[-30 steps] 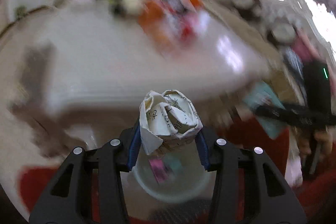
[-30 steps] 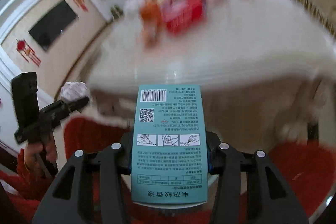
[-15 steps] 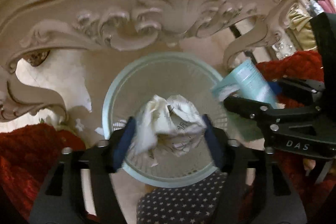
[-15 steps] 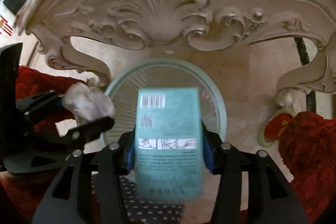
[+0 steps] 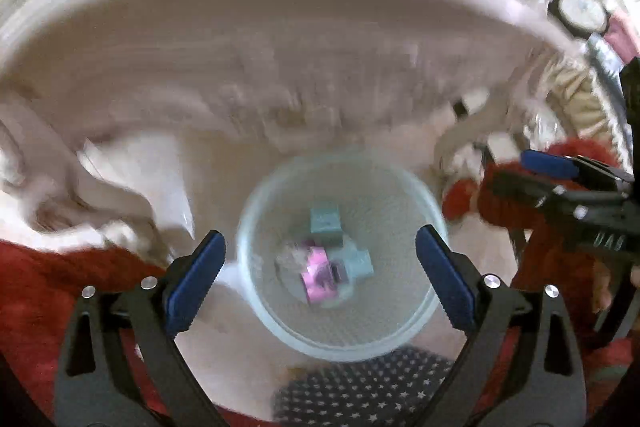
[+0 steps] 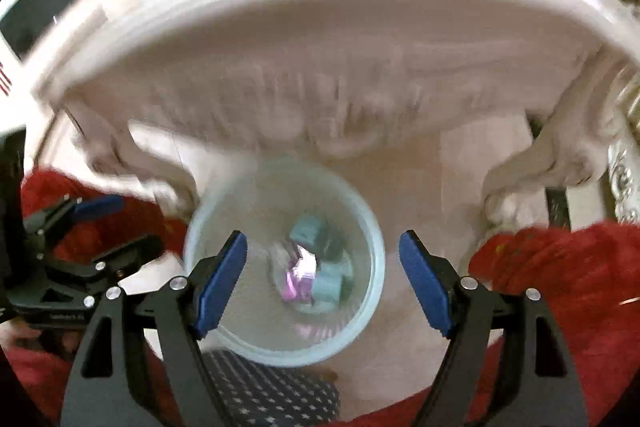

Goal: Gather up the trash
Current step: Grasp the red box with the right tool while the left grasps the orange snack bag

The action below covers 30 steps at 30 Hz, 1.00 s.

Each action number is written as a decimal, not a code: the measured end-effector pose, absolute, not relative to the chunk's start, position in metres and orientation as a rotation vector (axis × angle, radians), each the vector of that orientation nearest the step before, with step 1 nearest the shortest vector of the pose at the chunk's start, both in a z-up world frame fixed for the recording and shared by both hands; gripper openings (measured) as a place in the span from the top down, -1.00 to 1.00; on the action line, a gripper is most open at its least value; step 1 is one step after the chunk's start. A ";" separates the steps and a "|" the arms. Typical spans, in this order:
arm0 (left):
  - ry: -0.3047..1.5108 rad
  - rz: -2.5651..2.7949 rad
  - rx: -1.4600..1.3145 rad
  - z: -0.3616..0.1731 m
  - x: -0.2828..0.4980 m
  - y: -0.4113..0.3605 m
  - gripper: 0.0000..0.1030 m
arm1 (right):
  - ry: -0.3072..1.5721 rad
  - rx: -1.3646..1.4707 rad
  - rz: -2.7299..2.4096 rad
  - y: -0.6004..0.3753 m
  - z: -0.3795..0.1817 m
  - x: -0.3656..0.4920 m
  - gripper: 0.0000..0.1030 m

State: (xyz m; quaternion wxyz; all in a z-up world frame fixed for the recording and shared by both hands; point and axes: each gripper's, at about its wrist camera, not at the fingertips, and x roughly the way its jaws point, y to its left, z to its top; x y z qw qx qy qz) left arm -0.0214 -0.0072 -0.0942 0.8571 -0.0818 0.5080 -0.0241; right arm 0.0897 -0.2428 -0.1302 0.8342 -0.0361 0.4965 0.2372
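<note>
we hold the left gripper [image 5: 320, 263] and right gripper [image 6: 322, 269], jaws just spread and empty, centred above the bin [image 5: 424, 211] so trash lands inside.

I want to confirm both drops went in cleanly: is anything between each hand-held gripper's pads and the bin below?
Nothing. Both wrist views show open pads with only air above the bin, whose trash lies at the bottom.

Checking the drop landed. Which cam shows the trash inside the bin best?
Left wrist: the trash at the bottom of the bin shows as separate teal and pink boxes between the open left gripper. Right wrist shows the same pile more smeared by blur.
</note>
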 end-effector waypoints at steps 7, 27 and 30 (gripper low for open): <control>0.787 -0.033 -0.127 0.018 0.024 0.019 -0.81 | 0.793 0.093 0.502 -0.227 -0.017 0.145 -0.58; 0.838 -0.029 -0.050 0.003 0.159 0.011 -0.81 | 0.904 -0.075 0.320 -0.162 -0.017 0.296 -0.70; 0.864 -0.015 -0.045 -0.001 0.168 0.006 -0.81 | 0.921 -0.071 0.364 -0.180 -0.016 0.294 -0.70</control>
